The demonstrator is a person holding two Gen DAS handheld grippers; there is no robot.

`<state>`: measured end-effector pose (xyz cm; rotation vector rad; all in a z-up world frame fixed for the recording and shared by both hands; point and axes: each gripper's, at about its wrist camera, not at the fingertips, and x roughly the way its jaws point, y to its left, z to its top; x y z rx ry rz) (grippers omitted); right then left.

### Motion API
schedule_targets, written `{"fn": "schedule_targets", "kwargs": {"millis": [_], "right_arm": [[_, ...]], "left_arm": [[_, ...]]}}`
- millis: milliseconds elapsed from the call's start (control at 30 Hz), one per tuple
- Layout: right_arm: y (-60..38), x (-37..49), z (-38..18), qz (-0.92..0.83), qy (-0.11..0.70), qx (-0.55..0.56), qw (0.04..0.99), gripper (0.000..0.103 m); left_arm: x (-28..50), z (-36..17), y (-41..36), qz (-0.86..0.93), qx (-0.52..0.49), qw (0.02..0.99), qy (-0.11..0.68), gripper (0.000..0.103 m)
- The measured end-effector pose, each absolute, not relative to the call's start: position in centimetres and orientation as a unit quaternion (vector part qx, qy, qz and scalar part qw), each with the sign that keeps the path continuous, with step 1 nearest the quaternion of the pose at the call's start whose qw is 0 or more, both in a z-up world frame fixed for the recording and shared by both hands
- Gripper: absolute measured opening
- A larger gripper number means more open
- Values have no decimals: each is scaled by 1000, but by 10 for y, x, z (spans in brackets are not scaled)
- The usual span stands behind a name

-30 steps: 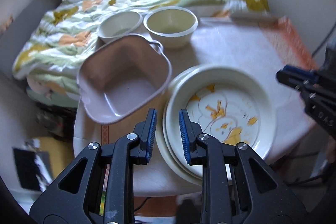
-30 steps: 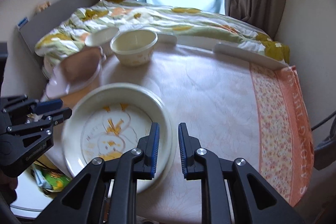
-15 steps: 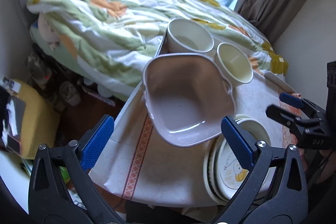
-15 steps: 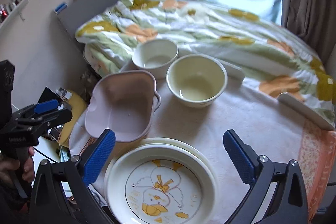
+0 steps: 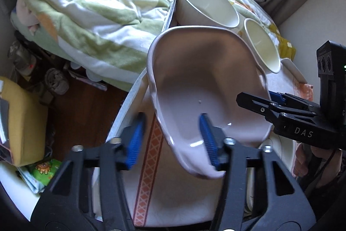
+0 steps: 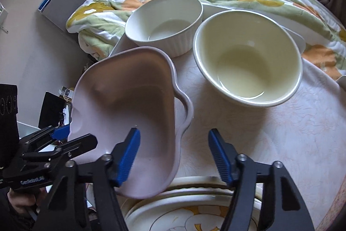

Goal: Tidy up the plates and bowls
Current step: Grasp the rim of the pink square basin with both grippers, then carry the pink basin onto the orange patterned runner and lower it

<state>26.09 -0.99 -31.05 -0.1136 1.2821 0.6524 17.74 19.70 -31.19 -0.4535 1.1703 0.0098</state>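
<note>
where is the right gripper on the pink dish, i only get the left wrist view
observer: The right gripper straddles the dish's handle-side rim, with one pad inside and one over the cloth. Its jaws have just been closing and are not yet pressing.
operator: is the cream bowl touching the dish
observer: No. The cream bowl sits apart from it, with bare cloth between them.
operator: whats under the dish's near edge
observer: Its near edge lies over the rim of the stacked plates. The top plate has a yellow drawing.
</note>
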Motion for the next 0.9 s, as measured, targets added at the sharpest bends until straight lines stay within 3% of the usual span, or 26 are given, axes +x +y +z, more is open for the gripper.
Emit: {"fn": "schedule_targets", "kwargs": {"millis": [33,100,233,600,900], "right_arm": [[-10,262,-311,300,587,-54,750,47],[-10,263,-311,300,588,-56,749,33],[-10,264,-312,299,591,-53,747,13],[-21,244,-271,307,551,-37,775,9],[-103,209,-214,288,520,-5,804,9]], "left_arm": [[180,-314,197,2,-209,809,550,33],[183,-317,199,2,-200,807,555,15],[185,-318,201,2,-189,809,556,11],[176,-266,181,-2,-130,838,530,10],[159,-199,93,-33,-101,865,490,10]]}}
